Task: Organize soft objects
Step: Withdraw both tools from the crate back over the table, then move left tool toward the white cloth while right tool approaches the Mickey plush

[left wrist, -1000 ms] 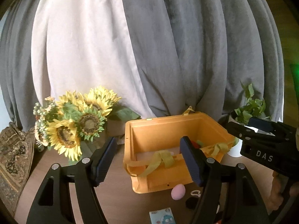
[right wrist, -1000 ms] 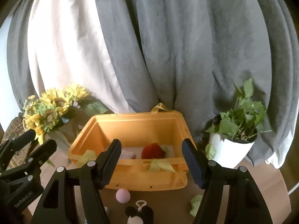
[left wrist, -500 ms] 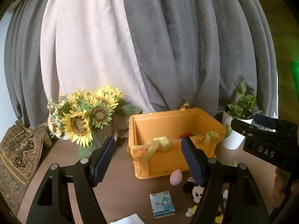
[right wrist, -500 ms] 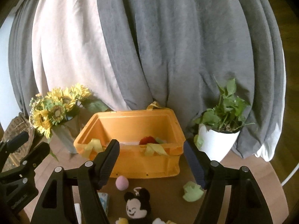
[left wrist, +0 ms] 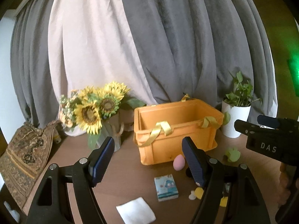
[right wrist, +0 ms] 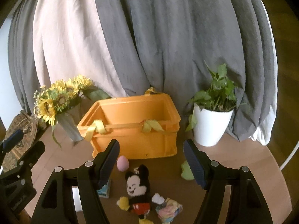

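An orange crate [left wrist: 175,141] [right wrist: 134,140] with yellow ribbon handles stands on the brown table; its inside is hidden from here. In front of it lie a pink egg-shaped sponge [left wrist: 178,164] [right wrist: 122,163], a mouse plush [right wrist: 138,188], a green soft piece [left wrist: 232,154] [right wrist: 186,171], a small tissue pack [left wrist: 166,187], a white cloth [left wrist: 136,212] and a pastel bundle [right wrist: 169,210]. My left gripper [left wrist: 148,141] is open and empty, held back from the crate above these items. The right gripper [right wrist: 152,142] is likewise open and empty, over the plush.
A vase of sunflowers [left wrist: 97,110] [right wrist: 59,97] stands left of the crate and a white potted plant [left wrist: 235,119] [right wrist: 211,127] to its right. A patterned cloth [left wrist: 24,158] lies at the far left. Grey and cream curtains hang behind the table.
Both grippers have drawn back from the crate, which now looks smaller and farther. The plush, tissue pack, white cloth and pastel bundle have come into view; the crate's contents have dropped out of sight.
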### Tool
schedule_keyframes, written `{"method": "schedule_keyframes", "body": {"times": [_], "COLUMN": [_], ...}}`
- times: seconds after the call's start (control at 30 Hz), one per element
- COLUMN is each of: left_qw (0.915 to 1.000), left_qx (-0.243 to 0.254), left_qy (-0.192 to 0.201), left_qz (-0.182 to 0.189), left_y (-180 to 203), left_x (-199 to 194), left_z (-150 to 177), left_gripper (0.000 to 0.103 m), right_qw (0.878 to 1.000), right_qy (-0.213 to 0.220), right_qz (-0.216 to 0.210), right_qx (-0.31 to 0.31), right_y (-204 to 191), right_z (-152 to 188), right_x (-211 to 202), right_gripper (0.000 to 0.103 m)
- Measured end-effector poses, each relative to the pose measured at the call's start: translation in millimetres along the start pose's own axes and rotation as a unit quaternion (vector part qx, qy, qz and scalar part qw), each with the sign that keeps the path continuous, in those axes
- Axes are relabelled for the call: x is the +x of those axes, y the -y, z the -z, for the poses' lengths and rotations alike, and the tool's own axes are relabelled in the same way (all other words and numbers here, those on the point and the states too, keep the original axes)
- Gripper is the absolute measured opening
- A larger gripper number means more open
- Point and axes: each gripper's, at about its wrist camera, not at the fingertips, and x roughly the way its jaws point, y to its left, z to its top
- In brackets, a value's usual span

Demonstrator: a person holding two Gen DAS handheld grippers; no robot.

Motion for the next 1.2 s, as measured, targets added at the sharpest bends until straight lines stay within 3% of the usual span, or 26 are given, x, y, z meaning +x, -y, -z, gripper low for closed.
{"method": "schedule_keyframes", "body": {"times": [0.7,1.2], "left_qw": [0.9959,0.9895], "left_qx": [-0.033,-0.047], "left_qy": [-0.079,-0.134], "left_qz": [-0.031,-0.027], "left_y": [-16.0,-24.5], "left_x": [-9.9,20.3], "left_z": [66.0,104.8], "left_gripper": [0.074,0.074], "right_qw": [0.997,0.992], "right_qy": [-0.059,-0.115], "right_qz": [-0.037,-0.035], "right_qx": [-0.017,-0.035], "right_y": [-24.9,-40.2], "right_z": [65.4,103.3], "right_x": [-0.7,27.9], "right_gripper": [0.072,0.072]}}
